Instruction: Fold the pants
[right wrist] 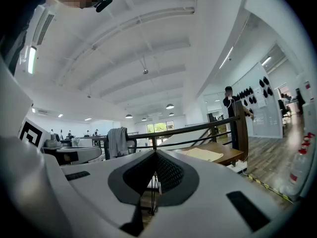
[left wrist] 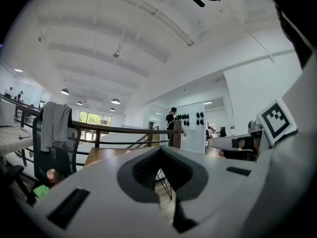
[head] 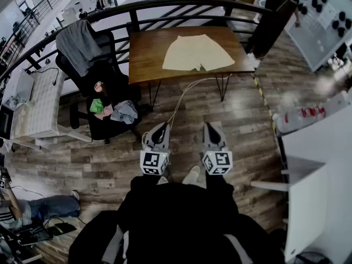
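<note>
Left claw and right claw closed tight, empty, well apart from pants flat on table; could trip on floor cable when approaching.

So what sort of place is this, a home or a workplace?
Probably an open-plan office or lab on an upper level: a curved railing edges the floor, and an office chair sits beside a wooden table holding pale pants.
</note>
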A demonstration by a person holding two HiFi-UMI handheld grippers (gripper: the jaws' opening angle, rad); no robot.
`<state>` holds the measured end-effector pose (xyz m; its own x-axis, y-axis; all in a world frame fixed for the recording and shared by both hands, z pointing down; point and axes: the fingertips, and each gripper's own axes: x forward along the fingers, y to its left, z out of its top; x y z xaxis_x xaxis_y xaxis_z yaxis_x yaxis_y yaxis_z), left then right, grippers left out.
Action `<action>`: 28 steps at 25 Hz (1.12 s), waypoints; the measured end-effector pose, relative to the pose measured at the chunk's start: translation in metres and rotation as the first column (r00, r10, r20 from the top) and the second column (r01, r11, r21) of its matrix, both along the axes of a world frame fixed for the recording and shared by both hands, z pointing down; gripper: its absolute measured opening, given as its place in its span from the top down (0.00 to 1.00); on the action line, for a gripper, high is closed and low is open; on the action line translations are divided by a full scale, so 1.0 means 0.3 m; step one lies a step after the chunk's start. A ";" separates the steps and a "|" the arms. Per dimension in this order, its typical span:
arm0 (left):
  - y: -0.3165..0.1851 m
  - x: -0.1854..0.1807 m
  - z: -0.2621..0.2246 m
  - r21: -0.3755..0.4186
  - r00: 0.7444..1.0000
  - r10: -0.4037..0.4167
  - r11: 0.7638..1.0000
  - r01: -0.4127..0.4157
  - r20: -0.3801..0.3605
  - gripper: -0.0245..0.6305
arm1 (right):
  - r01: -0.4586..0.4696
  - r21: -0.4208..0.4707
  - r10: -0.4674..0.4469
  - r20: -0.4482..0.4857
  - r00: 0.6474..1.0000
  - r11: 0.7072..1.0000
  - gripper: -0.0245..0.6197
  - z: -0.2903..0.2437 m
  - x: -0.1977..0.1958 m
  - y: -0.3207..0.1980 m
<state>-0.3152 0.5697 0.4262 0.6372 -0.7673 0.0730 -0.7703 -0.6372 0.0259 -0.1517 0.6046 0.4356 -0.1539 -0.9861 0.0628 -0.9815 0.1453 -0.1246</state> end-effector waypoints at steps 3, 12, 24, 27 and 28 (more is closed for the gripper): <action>-0.018 0.017 -0.007 0.006 1.000 0.000 1.000 0.000 -0.004 0.96 | 0.009 0.006 -0.009 0.000 1.000 1.000 0.96 -0.007 0.007 -0.025; -0.063 0.081 0.007 0.001 1.000 0.003 1.000 -0.003 -0.007 0.96 | 0.010 0.009 -0.010 0.003 1.000 1.000 0.96 -0.001 0.069 -0.076; -0.149 0.269 0.013 0.016 0.999 -0.025 1.000 0.026 -0.019 0.96 | 0.066 0.099 -0.066 -0.006 0.998 0.993 0.96 -0.055 0.245 -0.187; -0.156 0.320 0.030 0.023 0.999 -0.038 0.999 0.038 -0.011 0.96 | 0.081 0.108 -0.080 -0.015 0.997 0.991 0.96 -0.056 0.292 -0.217; -0.156 0.334 0.033 0.024 0.999 -0.042 0.999 0.042 -0.009 0.96 | 0.084 0.105 -0.082 -0.023 0.996 0.991 0.96 -0.052 0.304 -0.225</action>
